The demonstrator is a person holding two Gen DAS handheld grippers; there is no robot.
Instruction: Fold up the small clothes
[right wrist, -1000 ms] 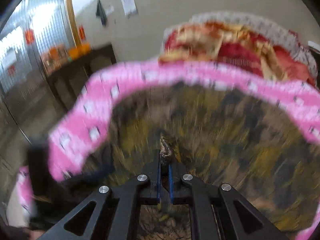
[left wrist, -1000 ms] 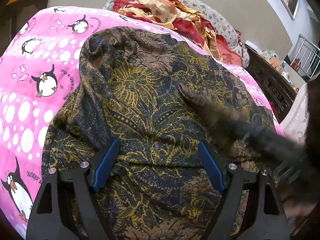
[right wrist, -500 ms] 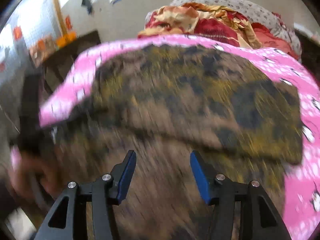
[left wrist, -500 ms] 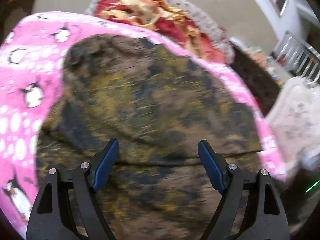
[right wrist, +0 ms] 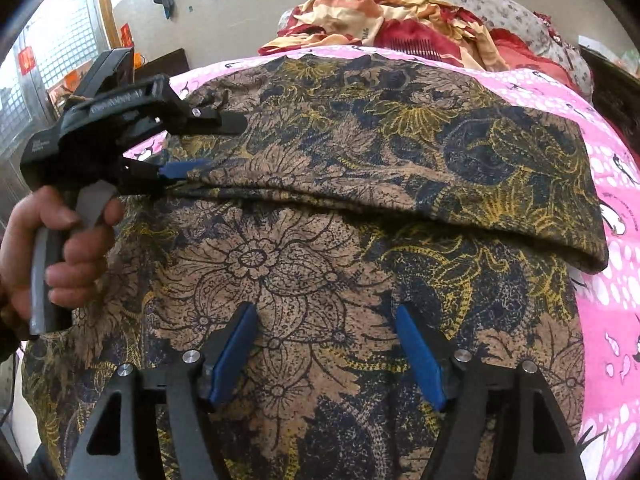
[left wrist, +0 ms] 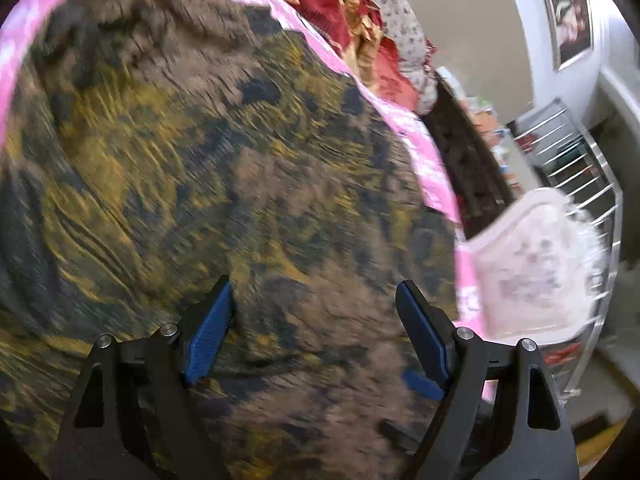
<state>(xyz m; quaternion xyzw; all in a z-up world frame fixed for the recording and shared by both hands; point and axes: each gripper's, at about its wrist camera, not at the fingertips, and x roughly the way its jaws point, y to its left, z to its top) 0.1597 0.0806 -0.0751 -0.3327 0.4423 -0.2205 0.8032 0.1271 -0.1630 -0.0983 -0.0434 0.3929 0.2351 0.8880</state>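
Right claw (right wrist: 326,350) released cloth (right wrist: 360,160) — jaws opening, empty; left claw (right wrist: 200,144) wide, holding nothing.

Left view's patterned cloth (left wrist: 240,184) motion-blurred

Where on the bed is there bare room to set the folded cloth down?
The pink penguin blanket lies bare in a strip to the right of the patterned cloth. A thinner pink strip shows at far left, behind the left gripper. The middle is covered by the cloth, and the far end is crowded by the heap of red and orange bedding.
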